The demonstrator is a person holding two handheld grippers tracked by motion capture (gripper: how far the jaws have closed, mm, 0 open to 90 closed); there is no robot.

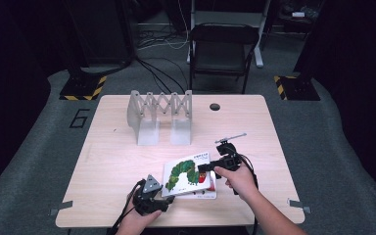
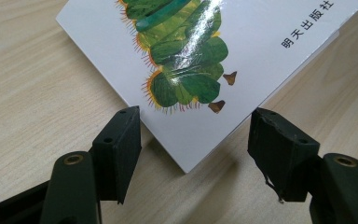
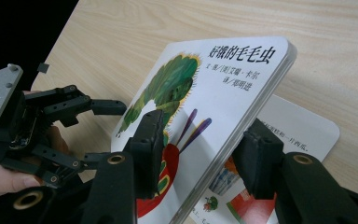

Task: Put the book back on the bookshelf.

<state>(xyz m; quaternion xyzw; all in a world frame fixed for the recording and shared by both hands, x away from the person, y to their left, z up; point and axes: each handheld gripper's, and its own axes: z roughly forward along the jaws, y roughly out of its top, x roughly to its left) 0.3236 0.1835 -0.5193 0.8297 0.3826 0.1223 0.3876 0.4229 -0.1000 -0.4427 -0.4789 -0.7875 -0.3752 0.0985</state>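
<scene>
Near the front edge of the counter (image 1: 117,161), a bit right of the middle, there's a caterpillar picture book (image 1: 188,172) getting lifted off a second book (image 1: 206,192) that lies flat underneath it. The right claw (image 3: 198,158) is pinching the top book's edge, one jaw on the cover and the other under the pages, and the book sits tilted with that side raised. The left claw (image 2: 193,149) is spread wide, jaws either side of the book's near corner, not touching it as far as I can tell. In the right gripper view you can see the left one hovering just past the book's far edge, held in the person's hand (image 1: 136,220).

My read: this is the pick-up step, halfway done. One side is gripped and up, the other corner isn't grabbed yet. There's a white folding rack (image 1: 160,115) toward the back edge of the counter, well apart from the books, and I'd guess that's where the book ends up standing, though that's only a guess.

Next move probably calls for the left claw to slide forward a touch and close on that corner, so both ends are held before lifting clear. Glossy cover, so a one-sided pinch could slip or let the book swing.
</scene>
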